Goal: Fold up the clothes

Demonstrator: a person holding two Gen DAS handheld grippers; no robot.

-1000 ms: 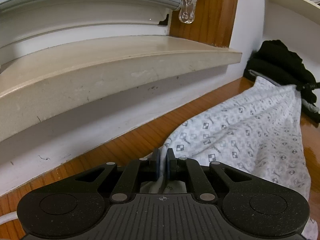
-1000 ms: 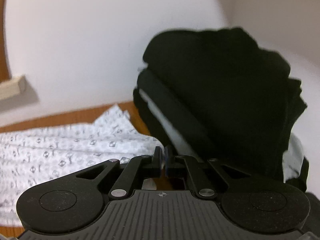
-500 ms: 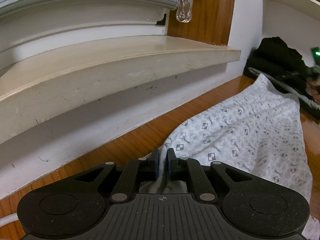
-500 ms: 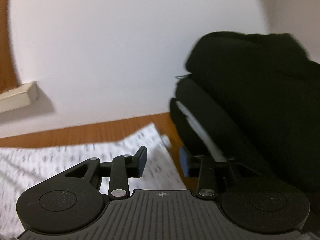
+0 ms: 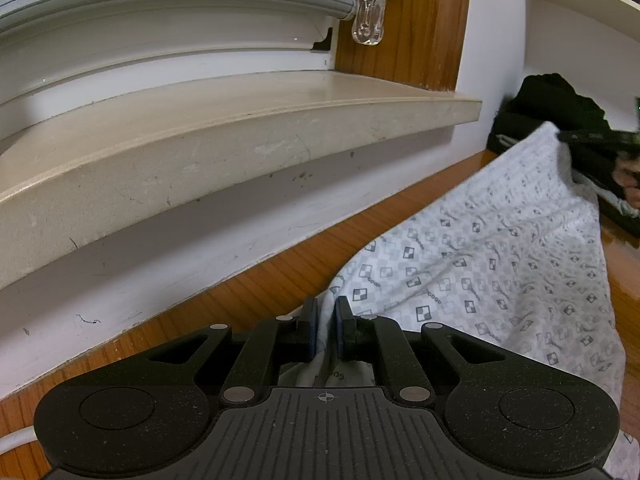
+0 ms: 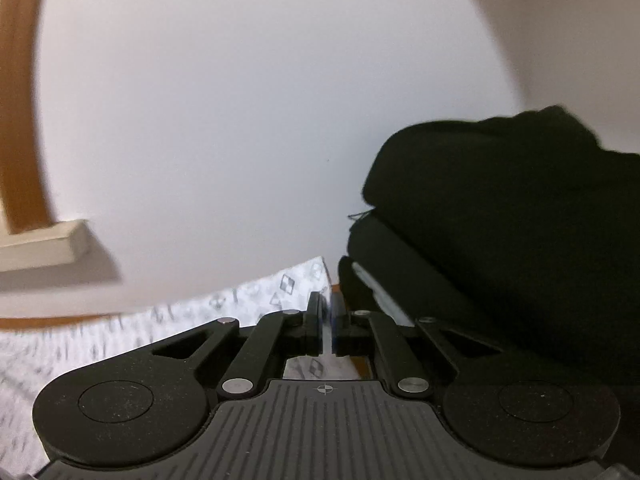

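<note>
While both grippers pinch it | patterned cloth (image 5: pixel 500 264) spread on wooden table (image 5: pixel 248 292) | left gripper (image 5: pixel 325 334) clamped on near corner, right gripper (image 6: pixel 327 326) clamped on far corner | thin, light, limp: likely sags; hold corners

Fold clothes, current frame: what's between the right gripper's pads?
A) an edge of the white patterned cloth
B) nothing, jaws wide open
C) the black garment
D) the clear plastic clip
A: in the right wrist view the right gripper is shut on a corner of the white patterned cloth, which shows between the pads; the black garment lies beside it, ungripped.
</note>
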